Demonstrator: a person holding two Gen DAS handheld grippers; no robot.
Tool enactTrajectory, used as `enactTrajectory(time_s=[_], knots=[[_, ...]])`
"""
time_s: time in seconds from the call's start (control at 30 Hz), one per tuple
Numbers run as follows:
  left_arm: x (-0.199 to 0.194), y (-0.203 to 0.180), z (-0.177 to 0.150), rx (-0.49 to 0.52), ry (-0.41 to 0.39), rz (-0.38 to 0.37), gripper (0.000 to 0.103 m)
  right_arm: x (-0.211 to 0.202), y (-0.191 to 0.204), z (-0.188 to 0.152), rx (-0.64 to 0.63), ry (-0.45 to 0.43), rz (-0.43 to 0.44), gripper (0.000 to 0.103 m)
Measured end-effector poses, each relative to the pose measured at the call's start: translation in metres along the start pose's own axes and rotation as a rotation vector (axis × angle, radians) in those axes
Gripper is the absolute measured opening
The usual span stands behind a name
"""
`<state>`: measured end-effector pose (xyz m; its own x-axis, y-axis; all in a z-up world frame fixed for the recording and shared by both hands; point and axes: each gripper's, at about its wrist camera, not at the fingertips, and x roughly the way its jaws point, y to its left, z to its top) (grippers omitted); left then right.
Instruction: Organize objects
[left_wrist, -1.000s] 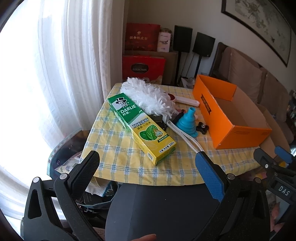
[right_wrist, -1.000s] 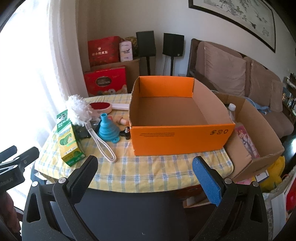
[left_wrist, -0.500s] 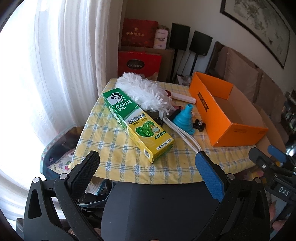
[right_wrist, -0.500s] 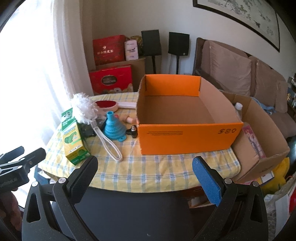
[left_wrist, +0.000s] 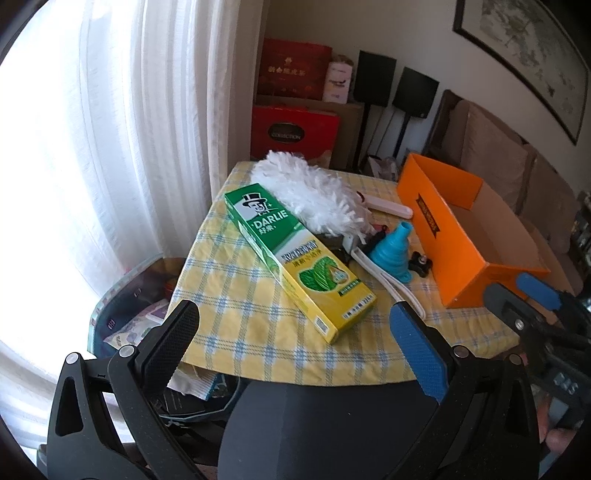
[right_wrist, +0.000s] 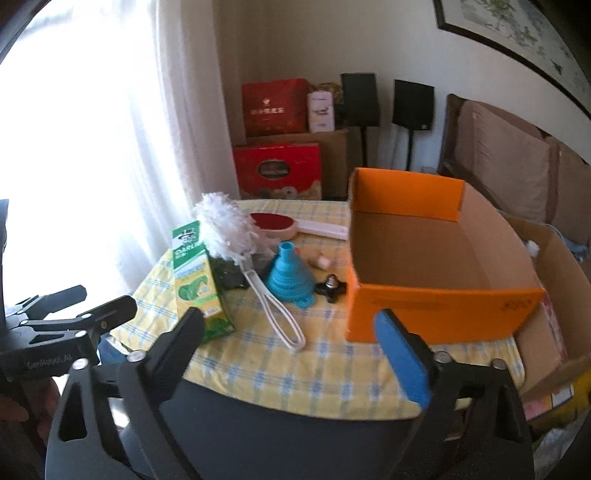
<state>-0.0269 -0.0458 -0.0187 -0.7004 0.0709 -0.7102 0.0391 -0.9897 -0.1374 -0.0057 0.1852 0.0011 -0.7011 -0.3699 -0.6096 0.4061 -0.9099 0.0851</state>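
A green and yellow Darlie toothpaste box (left_wrist: 299, 258) (right_wrist: 197, 284) lies on the yellow checked tablecloth (left_wrist: 236, 306). Beside it are a white fluffy duster (left_wrist: 314, 192) (right_wrist: 229, 229), a blue funnel (left_wrist: 391, 251) (right_wrist: 291, 277), a small black knob (left_wrist: 419, 263) (right_wrist: 330, 287), and a red brush with a white handle (right_wrist: 280, 223). An empty orange box (left_wrist: 469, 236) (right_wrist: 436, 266) stands to the right. My left gripper (left_wrist: 291, 332) is open and empty before the near table edge. My right gripper (right_wrist: 291, 339) is open and empty, also short of the table.
White curtains (left_wrist: 122, 129) hang at the left by a bright window. Red gift boxes (right_wrist: 277, 173) and black speakers (right_wrist: 412, 105) stand behind the table. A sofa (right_wrist: 517, 162) and an open cardboard box (right_wrist: 554, 295) are at the right. A bin with clutter (left_wrist: 136, 306) sits below the table's left edge.
Both grippers have moved closer to the table. The right view has swung left, so the orange box now sits further right. Nothing on the table has moved.
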Motion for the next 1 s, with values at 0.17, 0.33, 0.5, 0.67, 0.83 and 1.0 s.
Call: enactTrajectory(time_s=[0.17, 0.33, 0.5, 0.67, 0.83, 1.0], knots=[[0.011, 0.005, 0.006, 0.004, 0.001, 0.014, 0.103, 0.027, 0.002, 0.011, 0.007, 0.027, 0.043, 0.073], [0.022, 0.009, 0.012, 0.001, 0.006, 0.007, 0.103, 0.055, 0.003, 0.023, 0.0, 0.046, 0.051, 0.054], [0.035, 0.011, 0.017, 0.004, 0.016, 0.004, 0.103, 0.088, 0.0, 0.032, 0.014, 0.067, 0.049, 0.05], [0.045, 0.013, 0.021, 0.003, 0.021, -0.003, 0.103, 0.113, -0.001, 0.037, 0.013, 0.082, 0.023, 0.04], [0.057, 0.016, 0.026, -0.011, 0.033, -0.032, 0.103, 0.131, -0.003, 0.04, 0.003, 0.084, -0.019, 0.033], [0.068, 0.015, 0.03, -0.01, 0.044, -0.044, 0.103, 0.148, -0.005, 0.04, -0.004, 0.114, -0.024, 0.025]])
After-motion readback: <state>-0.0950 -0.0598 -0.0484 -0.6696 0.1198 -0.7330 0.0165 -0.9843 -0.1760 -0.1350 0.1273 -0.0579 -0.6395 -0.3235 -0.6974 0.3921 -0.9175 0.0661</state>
